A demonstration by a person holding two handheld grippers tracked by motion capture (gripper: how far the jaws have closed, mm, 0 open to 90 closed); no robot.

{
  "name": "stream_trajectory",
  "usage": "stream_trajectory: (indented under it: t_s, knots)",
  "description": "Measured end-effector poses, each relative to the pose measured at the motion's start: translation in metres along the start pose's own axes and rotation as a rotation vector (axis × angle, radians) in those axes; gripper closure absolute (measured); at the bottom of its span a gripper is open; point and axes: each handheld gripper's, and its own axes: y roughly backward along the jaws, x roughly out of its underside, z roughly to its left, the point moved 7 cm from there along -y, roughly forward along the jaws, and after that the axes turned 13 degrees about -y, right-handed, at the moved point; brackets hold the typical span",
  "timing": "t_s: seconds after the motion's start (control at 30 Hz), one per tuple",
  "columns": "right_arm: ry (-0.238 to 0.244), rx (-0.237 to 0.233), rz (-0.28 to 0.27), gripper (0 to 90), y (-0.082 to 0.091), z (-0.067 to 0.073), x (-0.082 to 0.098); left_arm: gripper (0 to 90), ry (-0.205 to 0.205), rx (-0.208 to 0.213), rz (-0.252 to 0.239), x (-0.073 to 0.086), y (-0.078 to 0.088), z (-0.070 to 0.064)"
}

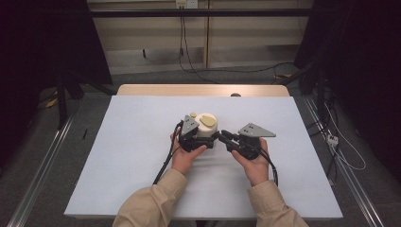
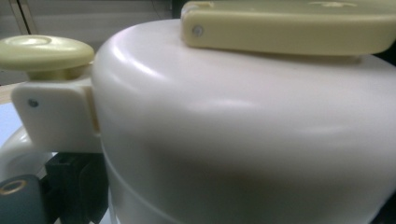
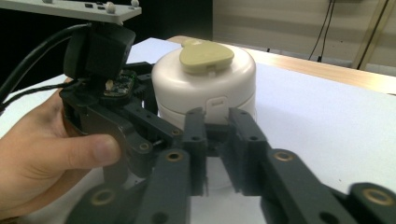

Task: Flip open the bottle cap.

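In the high view the white cooker [image 1: 206, 126] sits mid-table between the left gripper [image 1: 201, 142] and right gripper [image 1: 221, 137]; the left gripper view leaves that grip unclear; the right gripper view shows the jaws nearly closed on the front latch tab [image 3: 217, 106], lid [image 3: 205, 55] unopened.

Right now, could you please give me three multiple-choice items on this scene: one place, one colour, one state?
1. Where is the pot?
A. On the floor
B. On the sheet, between the grippers
C. At the table's far right corner

2. What colour is the lid handle?
A. Red
B. Blue
C. Pale yellow

3. How does the right gripper stand?
A. Closed on the pot's tab
B. Wide open, away from the pot
C. Lying on the table, unheld

Answers:
1 B: the pot stands on the sheet between the left gripper and the right gripper.
2 C: the lid handle is pale yellow.
3 A: its jaws pinch the tab.
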Motion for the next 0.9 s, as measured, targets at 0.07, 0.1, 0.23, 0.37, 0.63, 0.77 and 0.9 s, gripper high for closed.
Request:
stream_trajectory:
  t_s: [0.07, 0.1, 0.23, 0.37, 0.63, 0.77, 0.9]
  knots:
    - [0.005, -0.001, 0.003, 85.9, -0.001, 0.000, -0.001, 5.5, 0.001, 0.001, 0.001, 0.000, 0.000, 0.000]
    - [0.001, -0.003, 0.005, 88.8, -0.001, 0.000, -0.001, 5.5, 0.000, 0.001, 0.002, 0.000, 0.000, 0.000]
    - [0.011, -0.006, 0.022, 90.0, -0.002, 0.001, -0.003, 5.5, -0.006, 0.001, 0.004, 0.000, 0.000, 0.000]
    - [0.028, -0.009, 0.036, 90.0, -0.003, 0.002, -0.005, 5.5, -0.006, 0.001, 0.005, 0.000, 0.000, 0.000]
    - [0.043, -0.012, 0.057, 90.0, -0.006, 0.006, -0.008, 5.5, -0.006, -0.002, 0.005, 0.000, 0.000, 0.000]
    - [0.037, -0.006, 0.059, 90.0, -0.009, 0.004, -0.010, 5.5, -0.005, -0.002, 0.005, 0.000, 0.000, 0.000]
    - [0.052, -0.007, 0.068, 90.0, -0.012, 0.004, -0.012, 5.5, -0.007, -0.004, 0.005, 0.000, 0.000, 0.000]
